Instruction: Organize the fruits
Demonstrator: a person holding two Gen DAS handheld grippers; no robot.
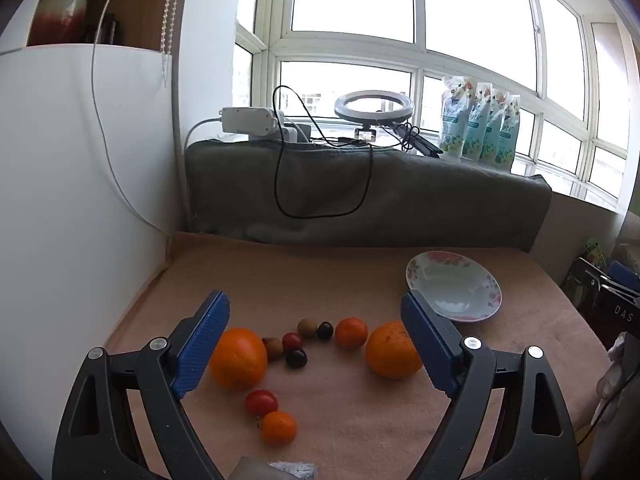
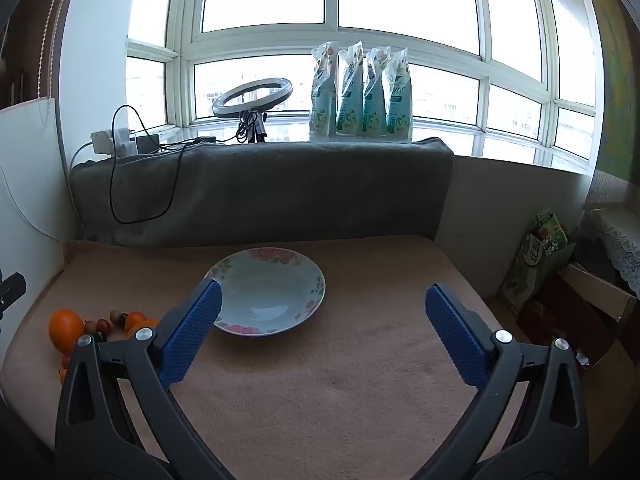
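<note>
Nothing is picked yet: both grippers, left gripper (image 1: 316, 342) and right gripper (image 2: 324, 332), hang released and empty. Oranges (image 1: 238, 358) and cherry tomatoes (image 1: 261, 402) lie between the left's fingers; the floral plate (image 2: 312, 276), bare, sits just ahead of the right. Next, lower and clench on one fruit

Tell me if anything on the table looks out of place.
All the fruit lies loose on the pink cloth, beside an empty flowered plate. Nothing looks spilled, tipped or damaged.
</note>
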